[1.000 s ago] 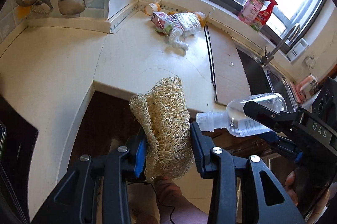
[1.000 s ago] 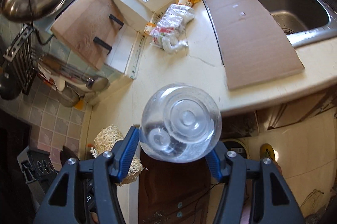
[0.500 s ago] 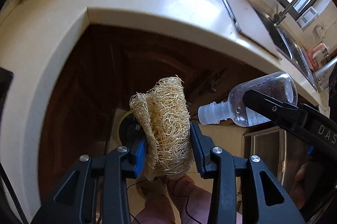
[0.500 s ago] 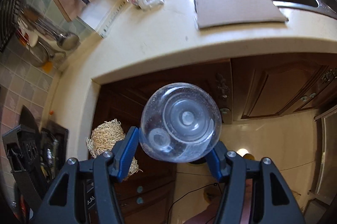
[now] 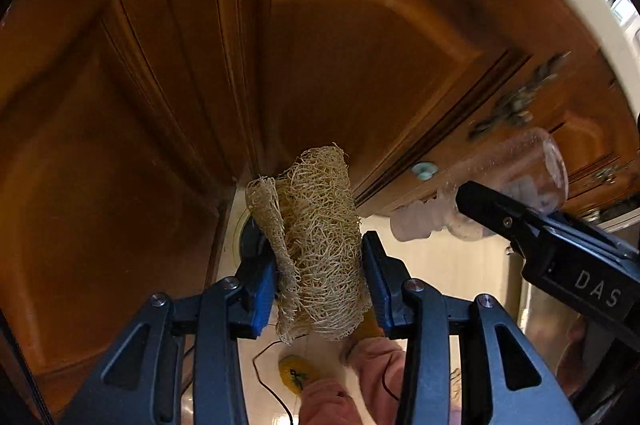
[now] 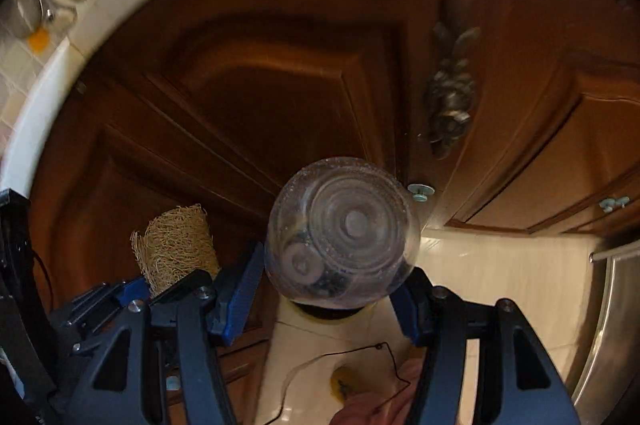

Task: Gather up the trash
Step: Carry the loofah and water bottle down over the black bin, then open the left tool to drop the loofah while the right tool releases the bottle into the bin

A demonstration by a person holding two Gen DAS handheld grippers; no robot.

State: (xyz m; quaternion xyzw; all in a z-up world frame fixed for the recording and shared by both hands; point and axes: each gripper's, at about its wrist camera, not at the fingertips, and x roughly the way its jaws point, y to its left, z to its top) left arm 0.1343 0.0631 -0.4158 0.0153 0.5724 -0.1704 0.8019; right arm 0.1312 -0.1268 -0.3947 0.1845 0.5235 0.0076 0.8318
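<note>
Left gripper (image 5: 320, 265): jaws opening slightly, with the loofah scrubber (image 5: 320, 245) upright between them and both blue pads touching its sides. Right gripper (image 6: 334, 289): jaws set wide and clamped on the clear plastic bottle (image 6: 344, 235), base toward the camera; in the left wrist view the bottle (image 5: 516, 181) lies crosswise with its white cap end toward the scrubber, near but apart. Both point steeply down before brown wooden cabinet doors (image 5: 360, 65) under the pale table edge (image 6: 100, 5), over a light tiled floor (image 6: 500, 277); a yellow slipper (image 5: 298, 373) shows below.
</note>
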